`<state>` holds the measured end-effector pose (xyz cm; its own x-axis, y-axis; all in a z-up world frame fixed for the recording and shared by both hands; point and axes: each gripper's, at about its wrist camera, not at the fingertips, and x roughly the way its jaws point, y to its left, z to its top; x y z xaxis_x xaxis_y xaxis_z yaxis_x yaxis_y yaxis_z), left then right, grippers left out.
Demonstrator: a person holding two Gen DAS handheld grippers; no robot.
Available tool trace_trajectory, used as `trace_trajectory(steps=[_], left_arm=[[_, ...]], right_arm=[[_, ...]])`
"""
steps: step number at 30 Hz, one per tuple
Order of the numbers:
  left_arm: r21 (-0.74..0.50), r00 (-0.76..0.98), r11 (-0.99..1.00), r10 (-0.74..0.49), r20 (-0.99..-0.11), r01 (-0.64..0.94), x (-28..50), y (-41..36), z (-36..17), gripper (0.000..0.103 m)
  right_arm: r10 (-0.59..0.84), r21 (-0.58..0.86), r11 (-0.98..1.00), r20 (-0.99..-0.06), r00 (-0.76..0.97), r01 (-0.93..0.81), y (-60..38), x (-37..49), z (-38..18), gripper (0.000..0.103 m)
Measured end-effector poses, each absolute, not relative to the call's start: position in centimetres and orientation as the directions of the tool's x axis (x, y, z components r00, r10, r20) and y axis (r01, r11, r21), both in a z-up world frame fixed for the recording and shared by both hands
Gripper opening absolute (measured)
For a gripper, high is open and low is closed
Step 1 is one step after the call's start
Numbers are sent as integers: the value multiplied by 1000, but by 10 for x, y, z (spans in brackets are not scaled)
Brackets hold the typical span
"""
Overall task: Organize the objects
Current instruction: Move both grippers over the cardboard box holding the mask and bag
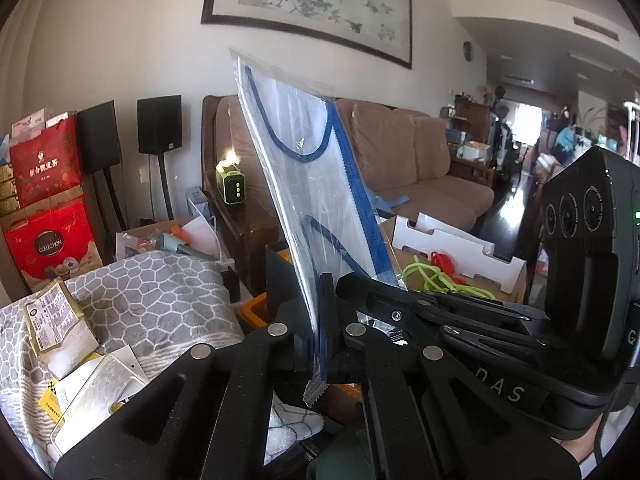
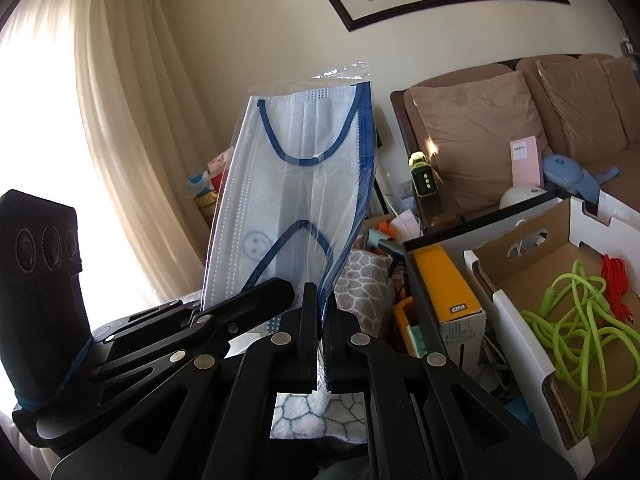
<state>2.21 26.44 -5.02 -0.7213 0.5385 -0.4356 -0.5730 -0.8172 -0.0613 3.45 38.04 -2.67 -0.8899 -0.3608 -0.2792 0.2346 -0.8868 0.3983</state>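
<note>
With both the left gripper [image 1: 322, 320] and right gripper [image 2: 320, 320] clamped tight on the bagged face mask [image 2: 296, 184] at frame centre, keep its film taut while carrying it to the cardboard box [image 2: 516, 320] lower right.

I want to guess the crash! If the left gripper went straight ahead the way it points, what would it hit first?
Probably the dark wooden sofa arm with the green gadget on it. The left gripper, shut on the bagged face mask, points that way, though depth is hard to judge.

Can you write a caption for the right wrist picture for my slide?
Two hand-held grippers, right and left, pinch a bagged face mask upright beside a cardboard box.
</note>
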Motion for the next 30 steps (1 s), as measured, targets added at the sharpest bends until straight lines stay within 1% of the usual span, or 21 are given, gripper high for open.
trace_trajectory(steps=[30], left_arm=[[-58,-695,-800,552,-461,-598,13,289,-51,0]], right_arm=[[-319,418,-891,-294,-901,180,398,33,-29,3]])
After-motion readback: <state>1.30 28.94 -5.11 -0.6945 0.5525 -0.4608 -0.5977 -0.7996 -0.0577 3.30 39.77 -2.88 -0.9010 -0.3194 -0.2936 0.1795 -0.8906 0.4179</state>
